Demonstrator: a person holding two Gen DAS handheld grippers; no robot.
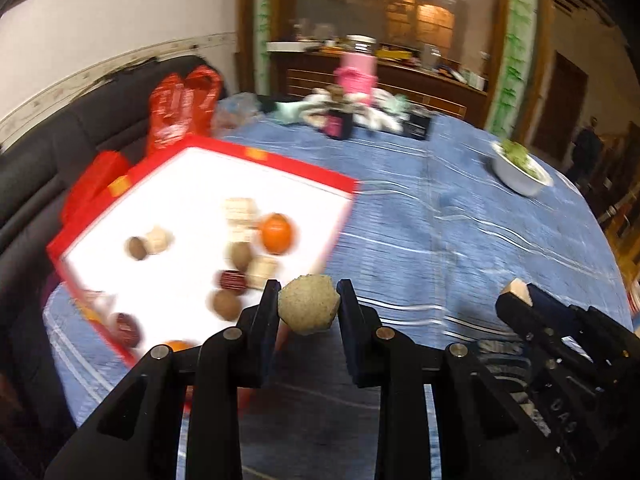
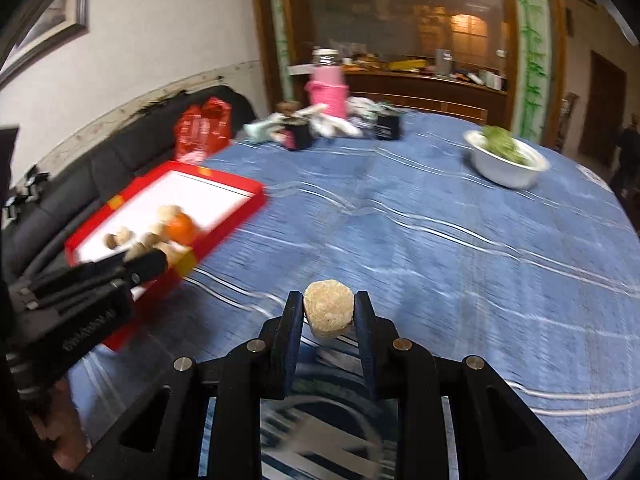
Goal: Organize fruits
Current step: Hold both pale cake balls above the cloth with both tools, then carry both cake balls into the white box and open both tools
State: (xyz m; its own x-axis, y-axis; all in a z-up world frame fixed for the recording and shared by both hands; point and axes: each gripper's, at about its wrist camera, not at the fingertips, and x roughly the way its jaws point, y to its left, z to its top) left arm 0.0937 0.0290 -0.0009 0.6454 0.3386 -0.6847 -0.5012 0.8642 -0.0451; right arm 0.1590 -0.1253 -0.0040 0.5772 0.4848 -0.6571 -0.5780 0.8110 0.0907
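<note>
Currently both grippers are carrying: left gripper (image 1: 308,298) pinching a grainy tan faceted ball (image 1: 309,304), right gripper (image 2: 329,309) pinching a paler crumbly lump (image 2: 329,314). Red-rimmed white tray (image 1: 280,164) holding fruit is lying ahead-left, nearer the left hand; both loads are hanging above blue striped cloth (image 2: 440,240).

We see the tray (image 1: 280,162) at the table's (image 1: 460,240) left edge, fruit (image 1: 277,233) lying in it. The bowl (image 1: 520,176) sits near the right edge, clutter (image 1: 352,108) along the far edge.

Matte black claw (image 1: 309,292) linkages, round silver pivot pins, embossed lettering on housing
</note>
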